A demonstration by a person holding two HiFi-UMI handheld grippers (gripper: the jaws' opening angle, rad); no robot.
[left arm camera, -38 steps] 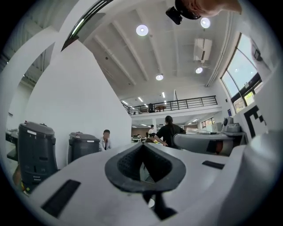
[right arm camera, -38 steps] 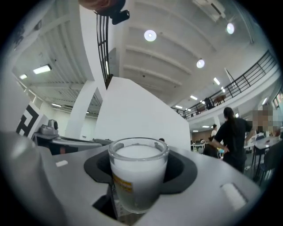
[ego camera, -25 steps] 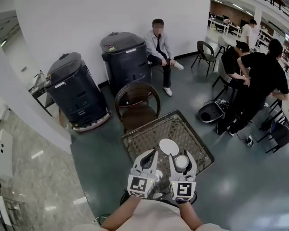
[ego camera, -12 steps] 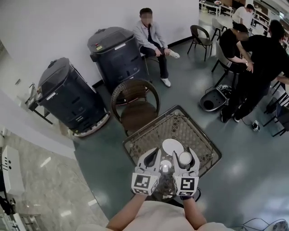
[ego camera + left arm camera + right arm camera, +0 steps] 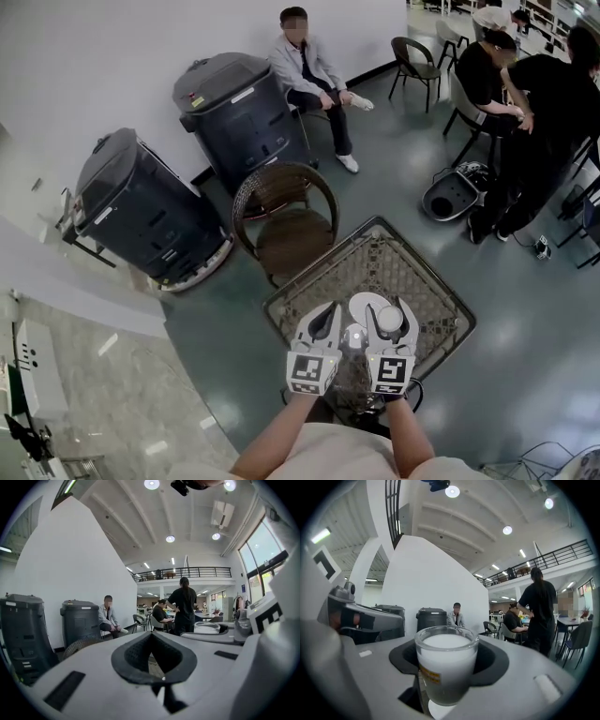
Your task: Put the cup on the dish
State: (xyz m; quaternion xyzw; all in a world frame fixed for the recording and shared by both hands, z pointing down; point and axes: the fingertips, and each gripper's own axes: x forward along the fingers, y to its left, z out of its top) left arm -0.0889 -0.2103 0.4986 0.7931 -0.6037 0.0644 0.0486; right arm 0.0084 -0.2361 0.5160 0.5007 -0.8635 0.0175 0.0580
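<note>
A clear glass cup (image 5: 446, 667) with a frosted white look and a yellow label sits between the dark pads of my right gripper (image 5: 448, 645), which is shut on it. In the head view the cup (image 5: 390, 321) hangs over the near right part of the white dish (image 5: 364, 304), which lies on the wicker-top table (image 5: 422, 300). A sliver of the dish (image 5: 436, 711) shows under the cup. My left gripper (image 5: 329, 313) hovers just left of the dish. Its jaws meet with nothing between them, around a small dark hollow (image 5: 152, 656).
A brown wicker chair (image 5: 286, 220) stands at the table's far side. Two big dark bins (image 5: 239, 108) (image 5: 141, 211) stand by the white wall, with a seated person (image 5: 307, 66) beside them. Several people and chairs (image 5: 525, 103) are at the far right, and a round black device (image 5: 453, 194) lies on the floor.
Both grippers have moved forward together. The held cup has gone from short of the dish to over its near right part. The head view has shifted.
</note>
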